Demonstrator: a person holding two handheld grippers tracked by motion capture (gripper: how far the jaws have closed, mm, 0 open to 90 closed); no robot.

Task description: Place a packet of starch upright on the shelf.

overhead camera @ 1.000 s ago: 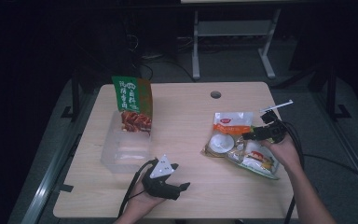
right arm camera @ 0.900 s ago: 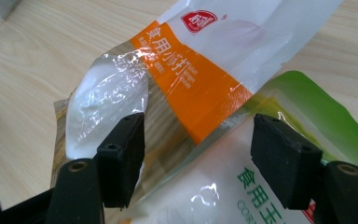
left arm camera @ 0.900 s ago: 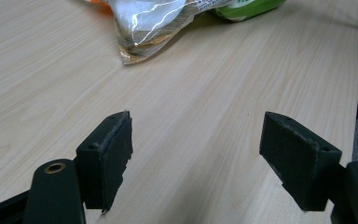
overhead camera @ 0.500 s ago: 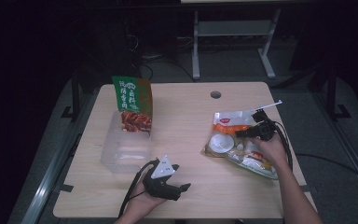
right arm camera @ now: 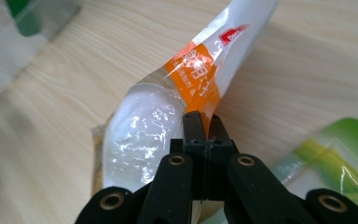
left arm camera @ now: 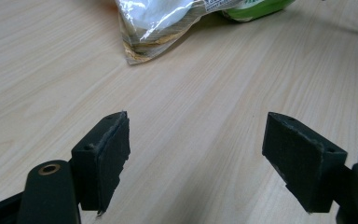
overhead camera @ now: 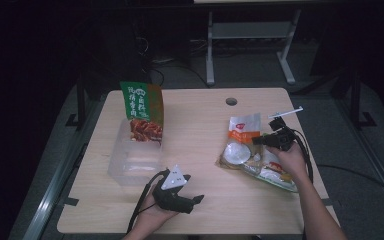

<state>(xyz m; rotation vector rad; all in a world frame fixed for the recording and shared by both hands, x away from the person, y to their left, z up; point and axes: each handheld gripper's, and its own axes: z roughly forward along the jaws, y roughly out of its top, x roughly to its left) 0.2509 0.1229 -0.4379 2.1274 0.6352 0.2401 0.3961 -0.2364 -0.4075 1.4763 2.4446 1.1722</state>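
Note:
A clear packet with an orange and white label (overhead camera: 242, 131) lies at the right of the wooden table (overhead camera: 200, 115). My right gripper (overhead camera: 258, 141) has just been closing and its jaws now pinch that packet's (right arm camera: 200, 70) orange edge, as the right gripper view shows (right arm camera: 204, 126). My left gripper (overhead camera: 197, 200) rests near the front edge, pointing right. Its jaws stand wide apart (left arm camera: 198, 158) over bare wood with nothing between them.
A clear plastic box (overhead camera: 132, 160) stands at the left with a green and orange snack bag (overhead camera: 142, 112) upright in it. A green and white packet (overhead camera: 275, 175) lies under the right hand. The table has a cable hole (overhead camera: 231, 101) at the back.
The right gripper has shifted left onto the orange-labelled packet and its jaws have come together on the packet's edge. The left hand has kept still.

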